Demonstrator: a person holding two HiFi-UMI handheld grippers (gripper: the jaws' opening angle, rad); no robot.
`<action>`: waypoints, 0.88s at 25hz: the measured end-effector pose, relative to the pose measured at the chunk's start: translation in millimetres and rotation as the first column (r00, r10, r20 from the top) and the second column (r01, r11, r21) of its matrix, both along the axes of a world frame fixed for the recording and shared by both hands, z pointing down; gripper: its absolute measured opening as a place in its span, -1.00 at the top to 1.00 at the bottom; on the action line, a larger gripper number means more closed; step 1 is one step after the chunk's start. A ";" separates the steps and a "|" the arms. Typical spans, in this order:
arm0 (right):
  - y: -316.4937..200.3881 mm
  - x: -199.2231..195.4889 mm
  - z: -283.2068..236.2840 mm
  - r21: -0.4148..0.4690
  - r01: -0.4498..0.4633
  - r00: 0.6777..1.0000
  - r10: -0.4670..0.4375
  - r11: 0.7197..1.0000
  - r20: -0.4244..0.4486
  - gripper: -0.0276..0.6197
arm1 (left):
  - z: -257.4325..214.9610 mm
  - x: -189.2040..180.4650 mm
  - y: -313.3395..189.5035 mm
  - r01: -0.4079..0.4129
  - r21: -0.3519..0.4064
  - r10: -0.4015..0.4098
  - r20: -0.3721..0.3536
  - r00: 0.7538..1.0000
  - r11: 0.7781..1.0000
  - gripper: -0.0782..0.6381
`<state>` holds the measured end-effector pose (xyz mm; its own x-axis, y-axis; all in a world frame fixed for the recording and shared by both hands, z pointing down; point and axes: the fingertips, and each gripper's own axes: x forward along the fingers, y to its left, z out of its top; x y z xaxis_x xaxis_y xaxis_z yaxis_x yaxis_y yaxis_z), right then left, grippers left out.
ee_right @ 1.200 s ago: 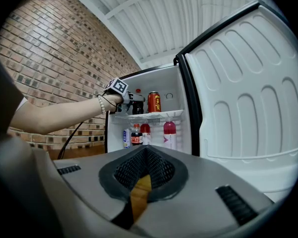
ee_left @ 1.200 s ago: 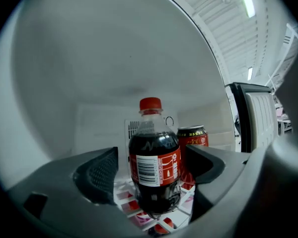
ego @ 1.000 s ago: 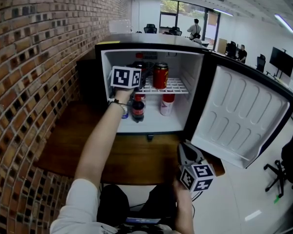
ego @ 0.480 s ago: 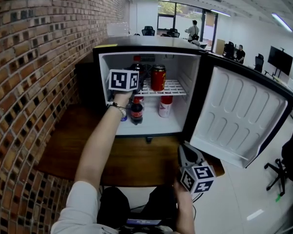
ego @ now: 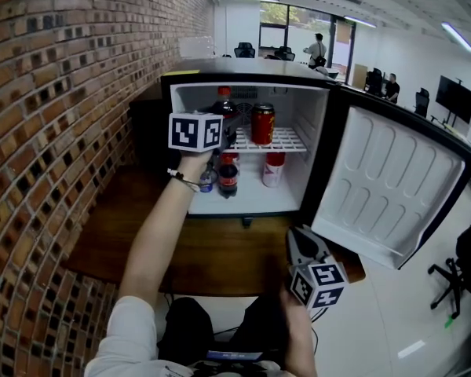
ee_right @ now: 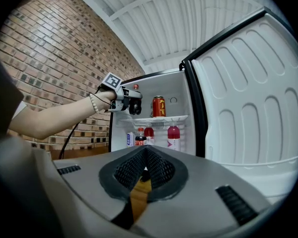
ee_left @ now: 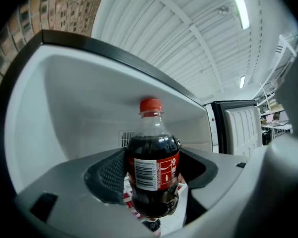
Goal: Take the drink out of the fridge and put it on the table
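Red-capped cola bottle (ee_left: 153, 167) clamped in left gripper (ego: 226, 136) at fridge (ego: 250, 201) mouth, grip plain in left gripper view, half hidden behind marker cube (ego: 196, 132) in head view, right gripper (ee_right: 145, 171) pinched shut, empty.

In the head view the marker cube (ego: 196, 131) hides most of the cola bottle (ego: 228, 109)

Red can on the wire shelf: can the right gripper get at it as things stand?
Probably yes. The fridge door stands open, and the left gripper, holding a cola bottle, is left of the red can, not before it. The right gripper is shut and must open first.
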<state>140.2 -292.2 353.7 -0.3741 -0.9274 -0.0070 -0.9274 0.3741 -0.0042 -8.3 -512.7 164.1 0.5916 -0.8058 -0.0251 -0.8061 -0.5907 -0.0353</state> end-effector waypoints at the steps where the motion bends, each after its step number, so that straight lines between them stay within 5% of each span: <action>1: 1.1 -2.6 -0.8 0.001 0.005 1.000 -0.005 1.000 -0.002 0.86 | 0.7 -2.1 4.9 -0.004 0.002 0.004 -0.007 1.000 1.000 -0.08; 11: 7.4 -24.4 -2.3 0.004 0.048 0.999 -0.048 0.999 -0.018 0.86 | 34.9 -29.2 62.5 -0.035 0.025 0.036 -0.040 0.999 0.999 -0.08; 22: 4.3 -44.8 4.6 -0.013 0.088 0.996 -0.088 0.996 -0.033 0.86 | 131.1 -57.5 98.6 -0.013 -0.003 0.013 -0.034 0.999 1.000 -0.08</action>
